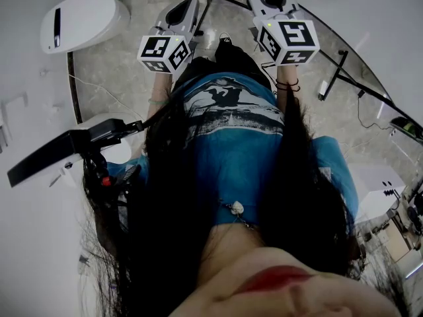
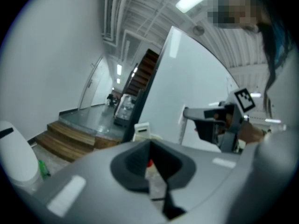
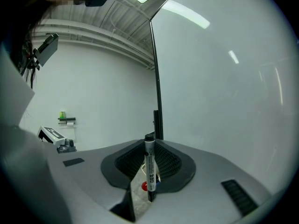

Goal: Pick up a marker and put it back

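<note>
Right gripper (image 3: 149, 146): its two jaws are clamping on a pale grey marker pen with a black end (image 3: 150, 169), and they are gripping it about its middle.
Marker position: it is standing almost upright between the dark ribbed pads, with the black end pointing away from the camera. It is hanging in the air in front of a big white board with a thin dark edge post (image 3: 156, 78) and is touching only the pads.
Left gripper (image 2: 150, 147): its jaws are lying together and nothing is sitting between them. In the head view it is raised beside the right one, and it is taking no part in the work.
Under the marker: a small red round thing (image 3: 145, 185) is showing through the gap below the jaws. I cannot tell what it is.
Person: wearing a blue printed shirt (image 1: 231, 131) and holding both grippers out in front.
Done: the picking up, in my judgement, because the marker is sitting in the grip and resting on no support.
Left: the putting back. The place for it is not showing clearly. The right gripper will probably need to lower the marker there and only then open.
</note>
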`<state>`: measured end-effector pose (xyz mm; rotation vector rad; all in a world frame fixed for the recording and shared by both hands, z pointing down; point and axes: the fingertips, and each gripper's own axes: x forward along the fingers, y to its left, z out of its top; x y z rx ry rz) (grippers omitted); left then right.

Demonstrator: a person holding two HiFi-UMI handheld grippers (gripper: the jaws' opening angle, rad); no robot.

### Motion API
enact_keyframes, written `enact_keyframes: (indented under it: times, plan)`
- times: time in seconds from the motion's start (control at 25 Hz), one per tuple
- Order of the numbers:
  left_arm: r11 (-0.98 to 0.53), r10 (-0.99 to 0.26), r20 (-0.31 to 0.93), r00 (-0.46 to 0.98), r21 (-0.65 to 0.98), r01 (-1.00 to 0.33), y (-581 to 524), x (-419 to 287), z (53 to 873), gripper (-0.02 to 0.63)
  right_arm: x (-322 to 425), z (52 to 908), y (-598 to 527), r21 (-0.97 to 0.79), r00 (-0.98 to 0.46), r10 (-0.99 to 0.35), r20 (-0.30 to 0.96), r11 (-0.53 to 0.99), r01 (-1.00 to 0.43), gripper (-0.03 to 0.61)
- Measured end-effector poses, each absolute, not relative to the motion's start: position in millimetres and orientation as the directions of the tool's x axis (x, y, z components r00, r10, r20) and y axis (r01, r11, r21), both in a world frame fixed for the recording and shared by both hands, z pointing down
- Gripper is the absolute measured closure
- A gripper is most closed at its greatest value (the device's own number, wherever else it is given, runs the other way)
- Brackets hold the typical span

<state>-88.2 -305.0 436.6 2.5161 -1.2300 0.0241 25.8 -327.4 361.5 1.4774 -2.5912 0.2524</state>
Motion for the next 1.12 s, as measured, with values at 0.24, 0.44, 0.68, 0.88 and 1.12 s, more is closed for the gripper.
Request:
enact_keyframes:
  times: [0.24, 0.44, 0.68, 0.88, 1.12]
  plan:
    - [-0.566, -0.763, 0.162, 0.625, 0.297, -0.769, -305, -88, 436, 0.614, 26, 363, -328, -0.065, -0.505, -0.835, 0.218, 0.504, -0.861, 0.506]
    - [-0.568, -0.761, 0.164, 0.627, 0.297, -0.767, -305, -88, 437, 0.614, 22, 366, -334, -0.041, -0.511, -0.829, 0.227, 0.516, -0.855, 0.508]
    - [-0.559, -0.769, 0.164, 0.618, 0.298, -0.774, -307, -90, 437, 0.614, 8, 376, -355, 0.054, -0.527, -0.811, 0.255, 0.556, -0.829, 0.508]
    - [-0.545, -0.778, 0.168, 0.605, 0.298, -0.784, -309, -94, 437, 0.614, -10, 386, -374, 0.102, -0.556, -0.782, 0.282, 0.6, -0.793, 0.506]
    - [-0.521, -0.794, 0.173, 0.582, 0.301, -0.799, -311, -102, 438, 0.614, -25, 415, -388, 0.204, -0.55, -0.751, 0.366, 0.642, -0.739, 0.506]
